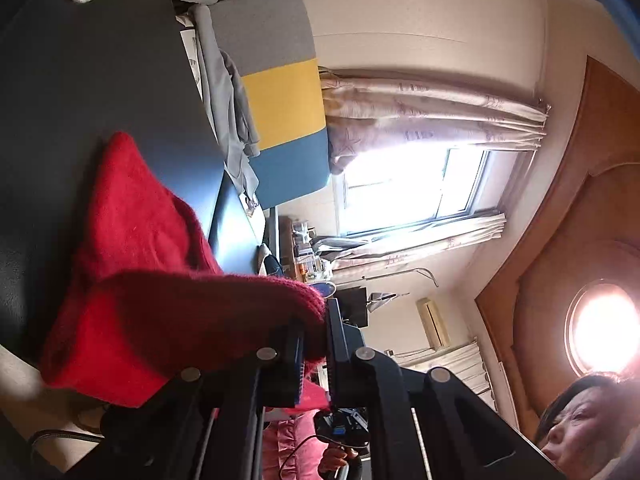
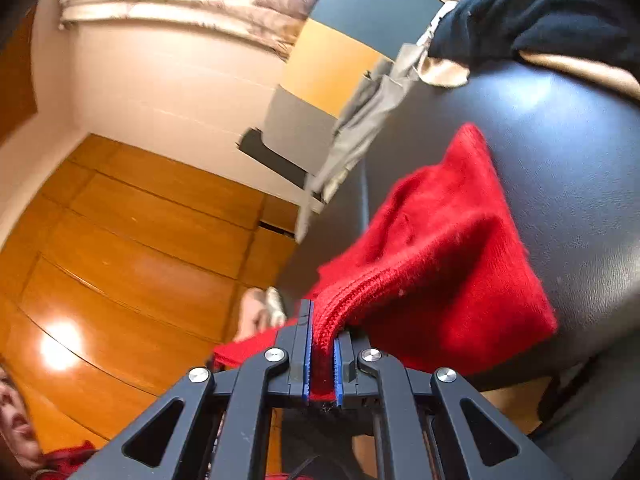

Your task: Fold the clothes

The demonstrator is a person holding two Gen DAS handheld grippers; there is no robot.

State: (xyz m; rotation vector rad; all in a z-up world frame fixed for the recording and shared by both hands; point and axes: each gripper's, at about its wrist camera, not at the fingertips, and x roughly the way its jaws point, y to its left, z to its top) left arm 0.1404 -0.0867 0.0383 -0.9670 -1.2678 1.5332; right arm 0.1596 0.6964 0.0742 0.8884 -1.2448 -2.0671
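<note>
Above the dark tabletop we are pinching a red sweater in both jaws, left gripper and right gripper, lifting its near edge; folding seems unfinished.

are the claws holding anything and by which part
Both claws are shut on the red sweater: the right claw pinches a ribbed edge, the left claw another bunched knit edge.

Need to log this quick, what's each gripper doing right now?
Left gripper: closed on the red knit garment.
Right gripper: closed on the same garment's ribbed edge.
</note>
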